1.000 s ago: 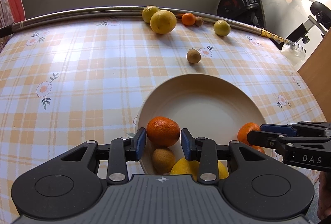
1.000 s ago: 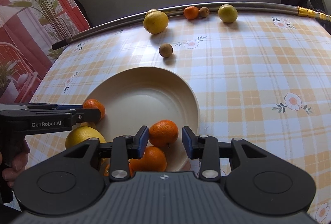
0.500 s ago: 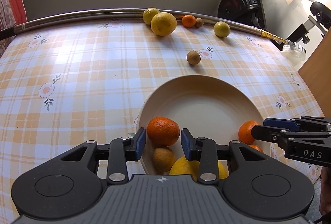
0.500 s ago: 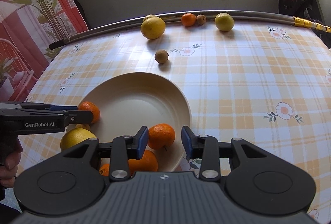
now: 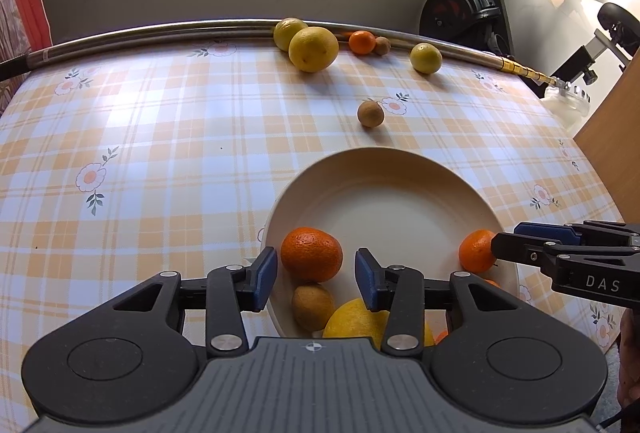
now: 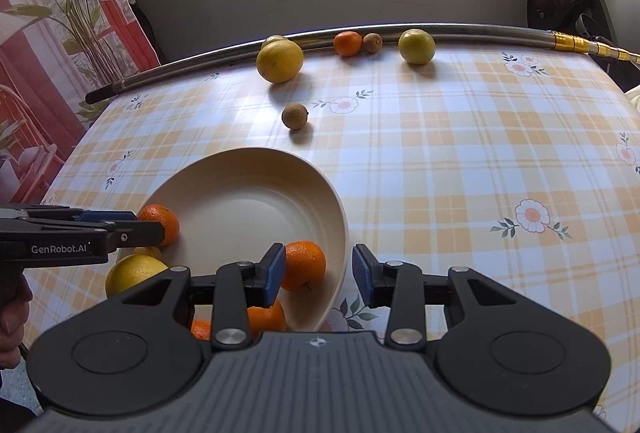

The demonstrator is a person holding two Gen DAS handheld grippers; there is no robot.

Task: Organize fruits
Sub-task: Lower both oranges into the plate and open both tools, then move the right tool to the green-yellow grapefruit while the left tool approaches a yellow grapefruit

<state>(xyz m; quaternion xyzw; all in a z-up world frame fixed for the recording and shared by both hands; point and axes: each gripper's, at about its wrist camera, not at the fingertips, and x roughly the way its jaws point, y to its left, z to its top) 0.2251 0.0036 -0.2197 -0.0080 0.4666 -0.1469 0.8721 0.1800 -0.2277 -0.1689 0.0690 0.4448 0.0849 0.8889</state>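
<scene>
Left wrist: orange point(image 5: 311, 254) lies between open left tongs point(image 5: 316, 276), untouched.

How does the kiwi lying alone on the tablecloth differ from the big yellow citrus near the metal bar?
The kiwi is small, brown and dull; the citrus is far larger, yellow and glossy. The kiwi lies alone near the plate; the citrus sits beside another yellow fruit. Both are still outside the plate.

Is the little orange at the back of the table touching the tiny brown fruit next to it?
Touching, it seems. In the left wrist view, the small orange and the brown fruit sit side by side against the metal pole with no gap between them.
</scene>
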